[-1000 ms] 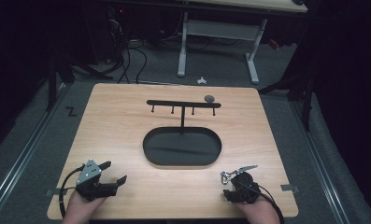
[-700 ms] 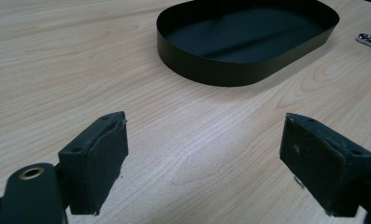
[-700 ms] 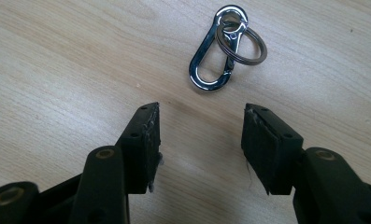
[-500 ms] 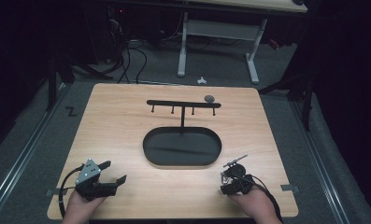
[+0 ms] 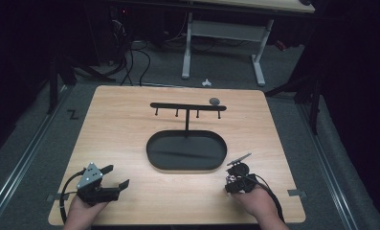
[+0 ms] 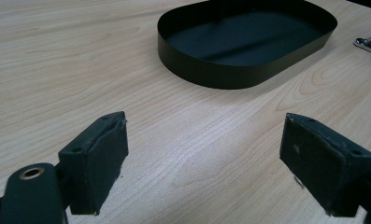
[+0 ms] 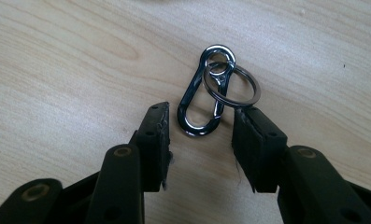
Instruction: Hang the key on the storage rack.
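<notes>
Carabiner (image 7: 201, 95) with key ring (image 7: 231, 86): flat on table (image 5: 130, 129) near front right corner, lower end between right gripper's (image 7: 199, 140) narrowly parted jaws. Left gripper (image 6: 204, 163): front left corner, wide, empty.

The table (image 5: 130, 143) was pale wood with a fine, wavy brown grain. At its middle sat an oval tray (image 5: 186, 152), matt black inside and out. Just behind the tray rose a black rack (image 5: 187, 107) with a small grey lump (image 5: 214, 101) on its bar. Near the tray's right end lay a carabiner (image 7: 203, 95) of shiny dark chrome, linked to a silver key ring (image 7: 232, 85). The right gripper (image 7: 201, 140) and the left gripper (image 6: 204, 165) were both black, the left bearing a grey plate (image 5: 89, 175). The floor (image 5: 72, 115) beyond the tray's table was dull grey.
</notes>
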